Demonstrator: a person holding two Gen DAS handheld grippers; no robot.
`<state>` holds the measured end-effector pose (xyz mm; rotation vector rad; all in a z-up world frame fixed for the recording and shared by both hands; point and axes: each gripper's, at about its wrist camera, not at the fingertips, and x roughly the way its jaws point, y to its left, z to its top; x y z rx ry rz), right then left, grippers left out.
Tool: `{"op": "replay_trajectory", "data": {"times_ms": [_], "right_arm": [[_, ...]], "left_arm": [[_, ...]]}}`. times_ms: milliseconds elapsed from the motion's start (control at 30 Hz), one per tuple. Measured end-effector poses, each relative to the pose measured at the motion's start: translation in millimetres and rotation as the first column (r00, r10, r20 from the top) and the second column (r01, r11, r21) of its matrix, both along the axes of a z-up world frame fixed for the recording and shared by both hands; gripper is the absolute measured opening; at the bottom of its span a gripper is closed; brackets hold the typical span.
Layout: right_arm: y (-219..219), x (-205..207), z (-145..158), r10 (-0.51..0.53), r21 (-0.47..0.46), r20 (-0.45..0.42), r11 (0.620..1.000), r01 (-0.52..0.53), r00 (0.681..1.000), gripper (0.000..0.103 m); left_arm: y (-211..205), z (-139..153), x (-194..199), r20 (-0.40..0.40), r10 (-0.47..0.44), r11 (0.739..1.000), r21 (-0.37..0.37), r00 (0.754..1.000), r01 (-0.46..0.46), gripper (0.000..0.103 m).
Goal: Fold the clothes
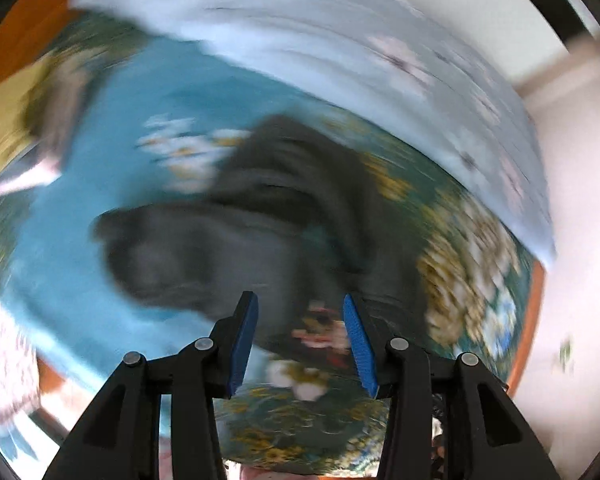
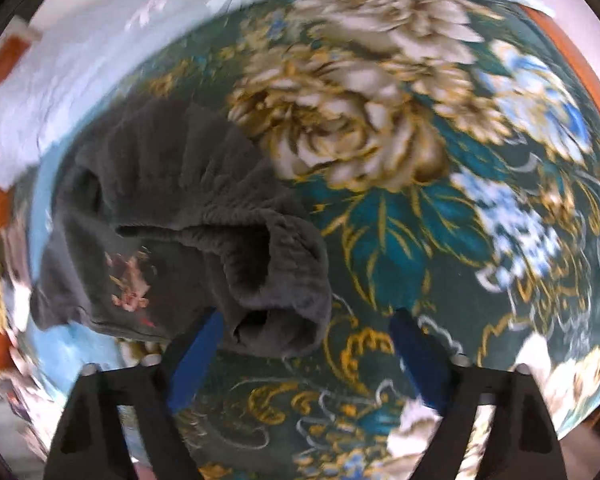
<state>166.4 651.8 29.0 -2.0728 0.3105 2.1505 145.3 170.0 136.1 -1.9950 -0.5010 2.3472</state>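
A dark grey garment (image 1: 252, 220) with a small coloured print lies crumpled on a green floral bedspread (image 1: 300, 420); the left wrist view is blurred by motion. My left gripper (image 1: 300, 304) is open and empty, hovering over the garment's near edge with the print between its blue pads. In the right wrist view the same grey garment (image 2: 172, 208) lies to the left, a rolled sleeve end reaching toward me. My right gripper (image 2: 308, 320) is open and empty, with the sleeve end between its blue fingers (image 2: 196, 356), nearer the left one.
A light blue flowered sheet (image 1: 340, 40) lies bunched along the far side of the bed. A turquoise cloth (image 1: 120, 120) lies under and left of the garment. Orange wood of the bed frame (image 2: 572, 52) shows at the edges. The bedspread (image 2: 440, 200) stretches to the right.
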Motion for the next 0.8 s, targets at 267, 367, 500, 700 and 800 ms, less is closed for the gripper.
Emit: {"op": "replay_trajectory", "data": {"times_ms": [267, 367, 500, 700, 800], "right_arm": [[28.0, -3.8, -10.3, -0.181, -0.086, 0.058, 0.979, 0.186, 0.982, 0.024], [58.5, 7.5, 9.5, -0.322, -0.206, -0.006, 0.927, 0.314, 0.947, 0.019], [99.7, 23.0, 38.5, -0.523, -0.305, -0.078, 0.823, 0.479, 0.849, 0.018], [104.1, 39.2, 50.6, -0.596, -0.187, -0.051, 0.794, 0.578, 0.801, 0.018], [91.4, 54.4, 54.7, -0.596, -0.140, -0.022, 0.797, 0.588, 0.802, 0.018]], "left_arm": [[-111.7, -25.4, 58.4, 0.103, 0.353, 0.935, -0.002, 0.930, -0.355, 0.045], [-126.5, -38.9, 71.2, 0.139, 0.421, 0.906, -0.011, 0.896, -0.424, 0.045], [-142.4, -57.6, 78.3, 0.180, 0.466, 0.881, -0.007, 0.866, -0.473, 0.045], [-173.0, -100.5, 76.6, 0.242, 0.514, 0.850, -0.013, 0.823, -0.527, 0.045], [-181.3, -122.9, 74.9, 0.275, 0.529, 0.835, 0.004, 0.803, -0.551, 0.045]]}}
